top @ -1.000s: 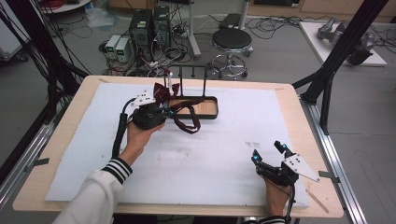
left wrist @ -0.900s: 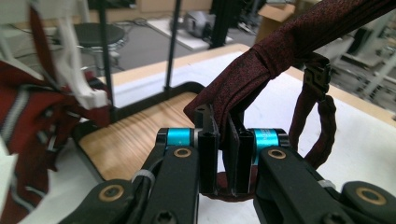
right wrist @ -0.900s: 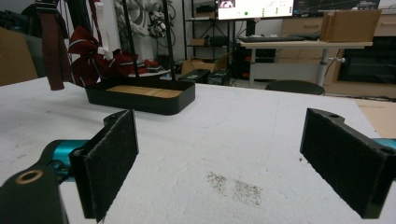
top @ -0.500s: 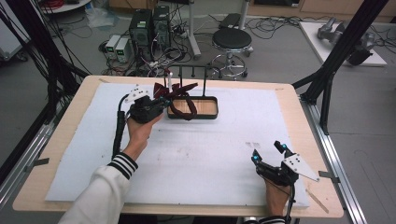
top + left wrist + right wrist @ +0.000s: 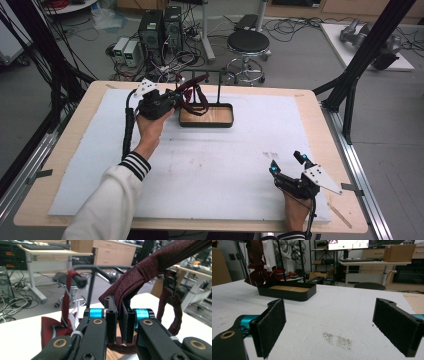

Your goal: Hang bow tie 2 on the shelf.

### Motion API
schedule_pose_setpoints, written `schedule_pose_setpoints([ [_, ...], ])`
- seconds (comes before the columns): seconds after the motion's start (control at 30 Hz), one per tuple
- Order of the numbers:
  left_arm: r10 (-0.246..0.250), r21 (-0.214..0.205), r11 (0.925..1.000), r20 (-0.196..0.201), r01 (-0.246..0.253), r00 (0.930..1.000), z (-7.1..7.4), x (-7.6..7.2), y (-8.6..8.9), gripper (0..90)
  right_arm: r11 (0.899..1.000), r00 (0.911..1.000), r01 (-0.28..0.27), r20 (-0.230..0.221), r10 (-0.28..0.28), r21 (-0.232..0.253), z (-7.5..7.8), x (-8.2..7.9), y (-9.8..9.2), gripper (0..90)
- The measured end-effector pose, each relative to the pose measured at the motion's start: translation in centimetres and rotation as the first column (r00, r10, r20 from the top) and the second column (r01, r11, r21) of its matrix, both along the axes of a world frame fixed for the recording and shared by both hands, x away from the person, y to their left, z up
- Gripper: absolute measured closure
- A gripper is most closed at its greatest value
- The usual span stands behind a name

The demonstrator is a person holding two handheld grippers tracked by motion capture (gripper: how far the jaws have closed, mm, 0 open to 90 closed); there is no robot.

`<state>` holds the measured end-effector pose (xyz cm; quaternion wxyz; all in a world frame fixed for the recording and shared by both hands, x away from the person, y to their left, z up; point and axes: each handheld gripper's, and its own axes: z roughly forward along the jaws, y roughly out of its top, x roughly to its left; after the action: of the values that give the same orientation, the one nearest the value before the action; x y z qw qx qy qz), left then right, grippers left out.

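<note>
Upper left of the high view, the left gripper (image 5: 172,95) clenches a dark red tie (image 5: 192,97) above the tray (image 5: 206,122); the right gripper (image 5: 287,163), lower right, stands released.

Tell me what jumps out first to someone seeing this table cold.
The dark red tie stands out: the left gripper is shut on it at the far side of the table, right by the black rack that rises from a wood-floored tray. Near the front right edge, the right gripper rests on the white mat with jaws wide open, holding nothing.
</note>
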<state>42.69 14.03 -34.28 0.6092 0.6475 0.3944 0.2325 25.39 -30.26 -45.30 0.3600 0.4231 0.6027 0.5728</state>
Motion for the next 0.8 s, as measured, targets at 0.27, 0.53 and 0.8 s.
schedule_pose_setpoints([
  [0.27, 0.041, -0.003, 0.9991, 0.0, -0.041, 0.9991, 0.4, 0.9, -1.0, 84.8, 1.0, 1.0, -0.002, -0.002, 0.002, 0.003, 0.0, 0.0, 0.0, 10.5],
  [0.53, 0.086, -0.021, 0.9961, -0.014, -0.086, 0.9962, 0.0, 1.5, -1.6, 84.8, 1.0, 1.0, -0.003, 0.001, 0.003, 0.004, 0.0, 0.0, -0.1, 10.5],
  [0.8, 0.132, -0.022, 0.9909, -0.025, -0.133, 0.9909, -0.4, 1.9, -1.9, 84.8, 1.0, 1.0, -0.001, -0.002, 0.001, 0.006, 0.0, 0.0, -0.1, 10.5],
])
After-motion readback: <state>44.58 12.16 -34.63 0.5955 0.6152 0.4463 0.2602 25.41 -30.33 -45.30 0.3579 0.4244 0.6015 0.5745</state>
